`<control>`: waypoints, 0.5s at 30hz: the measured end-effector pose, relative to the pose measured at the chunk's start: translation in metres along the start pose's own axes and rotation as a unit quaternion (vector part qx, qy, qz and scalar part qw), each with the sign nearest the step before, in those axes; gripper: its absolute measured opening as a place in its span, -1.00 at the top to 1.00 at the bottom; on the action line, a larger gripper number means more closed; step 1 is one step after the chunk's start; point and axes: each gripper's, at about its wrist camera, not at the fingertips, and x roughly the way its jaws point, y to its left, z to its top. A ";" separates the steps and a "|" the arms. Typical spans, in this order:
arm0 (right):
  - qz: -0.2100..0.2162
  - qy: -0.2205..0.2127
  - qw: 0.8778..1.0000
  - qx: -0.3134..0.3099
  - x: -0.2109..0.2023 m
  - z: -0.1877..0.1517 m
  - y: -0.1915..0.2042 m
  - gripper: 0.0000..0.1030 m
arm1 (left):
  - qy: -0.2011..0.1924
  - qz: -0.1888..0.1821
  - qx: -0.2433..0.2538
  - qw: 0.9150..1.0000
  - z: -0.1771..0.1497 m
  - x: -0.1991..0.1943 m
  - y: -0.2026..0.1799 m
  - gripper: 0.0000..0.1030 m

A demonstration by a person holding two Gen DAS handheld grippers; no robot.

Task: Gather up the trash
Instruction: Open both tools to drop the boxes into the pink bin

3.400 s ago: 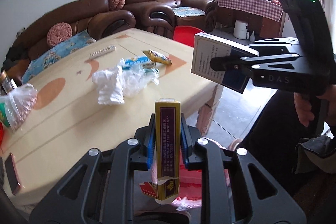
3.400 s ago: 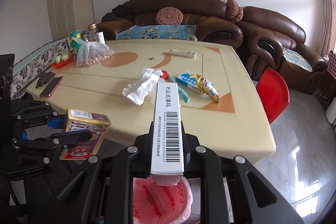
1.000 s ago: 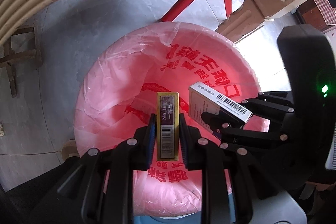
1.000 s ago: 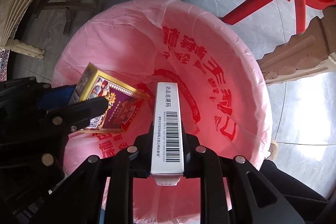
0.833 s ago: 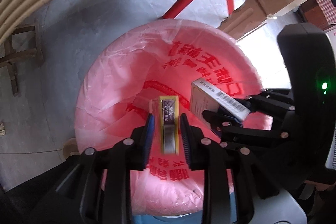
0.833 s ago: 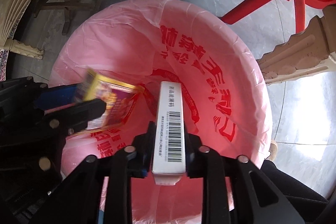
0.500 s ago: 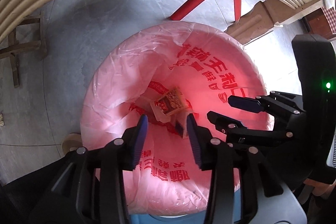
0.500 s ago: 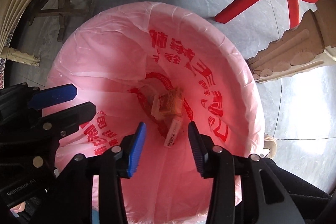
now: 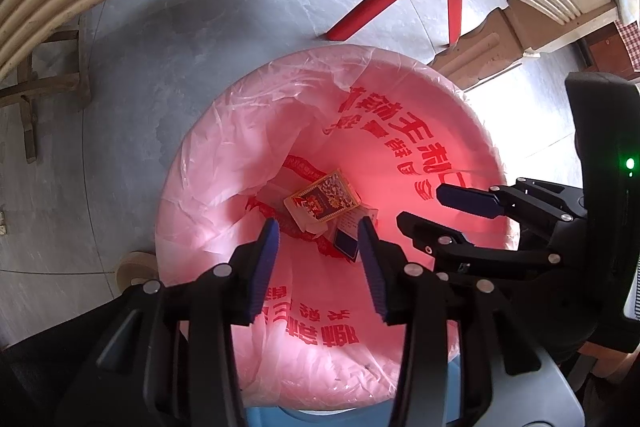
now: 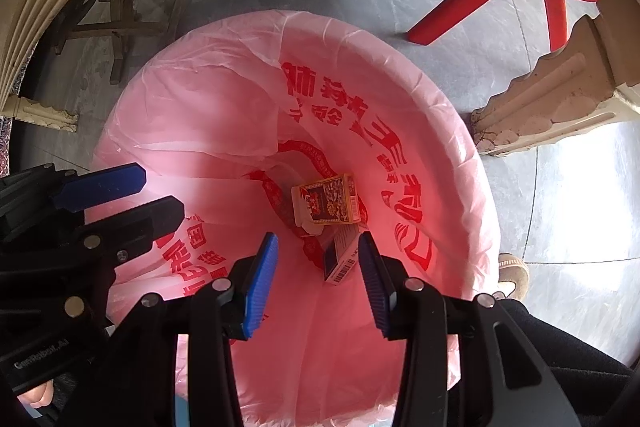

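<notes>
Two boxes at the bottom of the pink-lined bin

The left tool [image 9: 318,235] is held apart and empty over the pink bin liner [image 9: 248,147]. Below, a gold-and-maroon printed box [image 9: 324,197] is seen touching a white, barcoded box [image 10: 342,259]. The right tool [image 10: 318,247] is likewise spread, gripping nothing.

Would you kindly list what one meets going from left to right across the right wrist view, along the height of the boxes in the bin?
Left tool → pink bag's left wall → yellow and maroon box → pink bag's right wall → carved table leg.
</notes>
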 end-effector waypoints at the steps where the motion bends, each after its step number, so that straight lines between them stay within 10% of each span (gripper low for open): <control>1: 0.001 -0.001 1.000 0.001 -0.001 0.000 -0.001 0.19 | -0.003 0.002 0.002 1.000 0.000 -0.002 -0.001 0.21; 15: 0.004 -0.039 0.999 -0.013 -0.042 -0.011 0.011 0.19 | -0.035 0.011 0.020 0.999 -0.011 -0.037 -0.011 0.17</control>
